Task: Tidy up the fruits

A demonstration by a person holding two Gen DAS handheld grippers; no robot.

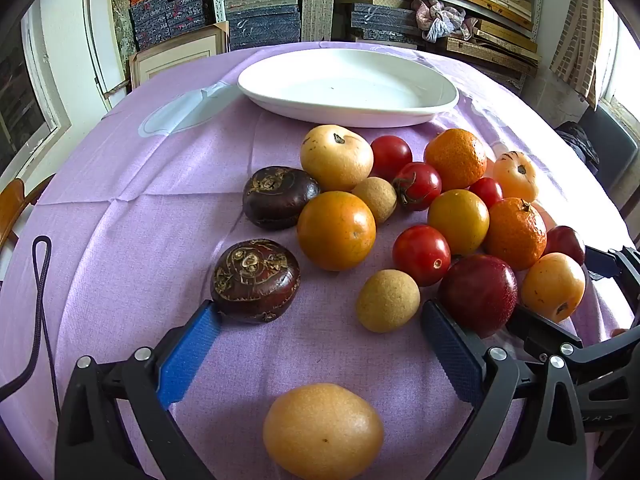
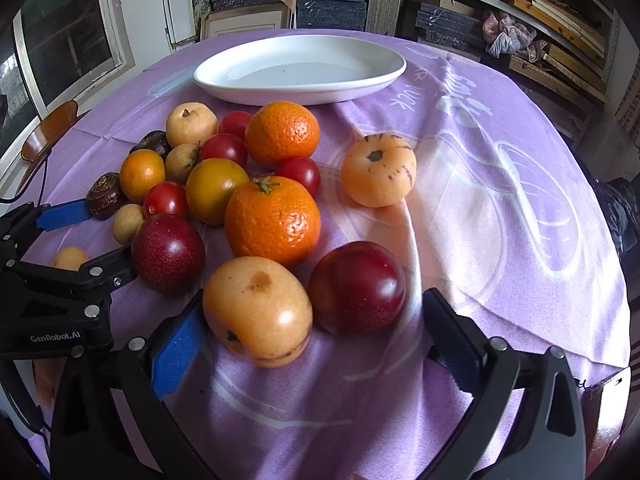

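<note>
A heap of fruit lies on the purple cloth (image 1: 140, 220) in front of an empty white oval plate (image 1: 360, 118) (image 2: 288, 94). My left gripper (image 1: 320, 308) is open. Its left tip is against a dark brown fruit (image 1: 256, 280), with a tan round fruit (image 1: 387, 300) and a yellow fruit (image 1: 323, 430) between the fingers. My right gripper (image 2: 314, 300) is open too, straddling a yellow-orange fruit (image 2: 258, 308) and a dark red plum (image 2: 356, 286). Mandarins (image 2: 272, 220), red tomatoes (image 1: 421, 254) and another dark red fruit (image 2: 168, 252) fill the pile. The right wrist view shows the left gripper (image 2: 105, 236) at its left edge.
A striped pale orange fruit (image 2: 378, 170) sits apart on the right of the cloth. Shelves stacked with boxes (image 1: 260, 20) stand behind the round table. A wooden chair back (image 2: 48, 132) is at the left edge, beside a dark cord (image 1: 40, 280).
</note>
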